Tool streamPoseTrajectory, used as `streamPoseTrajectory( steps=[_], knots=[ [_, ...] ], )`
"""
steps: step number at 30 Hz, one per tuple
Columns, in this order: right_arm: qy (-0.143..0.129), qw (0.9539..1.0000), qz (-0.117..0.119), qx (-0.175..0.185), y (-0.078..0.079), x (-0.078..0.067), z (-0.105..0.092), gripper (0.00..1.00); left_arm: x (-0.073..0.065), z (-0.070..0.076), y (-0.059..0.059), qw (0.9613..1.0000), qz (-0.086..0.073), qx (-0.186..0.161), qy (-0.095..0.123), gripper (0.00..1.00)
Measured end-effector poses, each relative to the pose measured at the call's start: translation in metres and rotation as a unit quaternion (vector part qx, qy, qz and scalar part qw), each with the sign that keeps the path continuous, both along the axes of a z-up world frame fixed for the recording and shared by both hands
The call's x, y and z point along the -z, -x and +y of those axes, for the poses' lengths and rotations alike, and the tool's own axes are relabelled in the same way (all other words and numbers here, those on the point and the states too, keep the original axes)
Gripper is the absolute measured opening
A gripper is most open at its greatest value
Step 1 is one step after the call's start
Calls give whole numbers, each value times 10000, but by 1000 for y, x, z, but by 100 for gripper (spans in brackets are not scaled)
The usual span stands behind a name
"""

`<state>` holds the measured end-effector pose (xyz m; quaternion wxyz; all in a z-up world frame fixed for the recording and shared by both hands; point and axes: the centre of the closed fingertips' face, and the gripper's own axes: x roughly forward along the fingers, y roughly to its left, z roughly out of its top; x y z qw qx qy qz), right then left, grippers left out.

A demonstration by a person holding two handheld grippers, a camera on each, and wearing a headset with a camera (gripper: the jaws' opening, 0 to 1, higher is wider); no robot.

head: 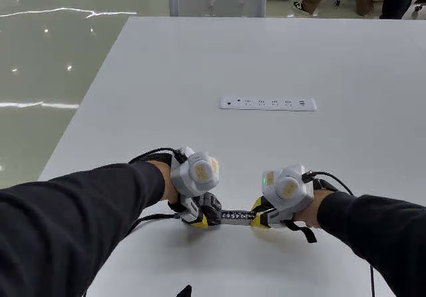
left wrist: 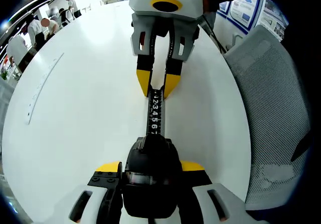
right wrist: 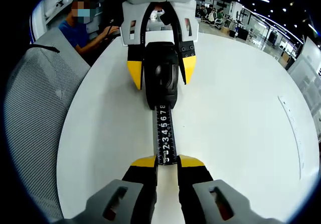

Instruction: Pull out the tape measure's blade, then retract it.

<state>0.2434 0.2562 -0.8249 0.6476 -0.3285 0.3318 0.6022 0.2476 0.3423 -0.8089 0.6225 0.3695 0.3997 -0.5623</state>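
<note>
Table (head: 266, 57): We worked low over the white surface, toward its near edge and not far from its left edge. The tape measure seemed to rest there so the surface took its weight instead of our hands.

Power strip (head: 268, 103): It lay flat toward the middle of the surface, well apart from our work and out of the blade's line.

Left gripper (left wrist: 150, 171): We had its jaws closed around the tape measure's case, one yellow-tipped finger on each side. We judged this to be the anchor, so a pull on the blade would not drag the case along.

Right gripper (right wrist: 167, 162): We had its jaws pinched nearly together on the free end of the blade. It faced the left gripper head-on, so any pull would run straight along the tape and not bend it sideways.

Tape measure case (right wrist: 161, 76): The black case sat near the surface's near edge, clamped in the left gripper. Its mouth pointed at the right gripper.

Blade (left wrist: 155, 116): A short run of dark numbered tape bridged the two grippers, flat and straight just above the surface. With so little out, we judged the blade close to its housed position. We could not tell from this whether the pull or the return was in hand.
</note>
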Motion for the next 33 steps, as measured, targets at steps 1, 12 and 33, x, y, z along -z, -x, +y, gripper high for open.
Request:
streamPoseTrajectory(
  steps=[1,12,33],
  knots=[
    [0,10000,4,0,0,0,-1,11,0,-1,0,10000,-15,-12,16,39],
    [86,9999,-46,-26,0,1,-15,10,0,-1,0,10000,-39,-34,38,39],
    [177,9998,-56,85,0,1,-41,10,0,-3,0,10000,-68,-19,42,39]
  ],
)
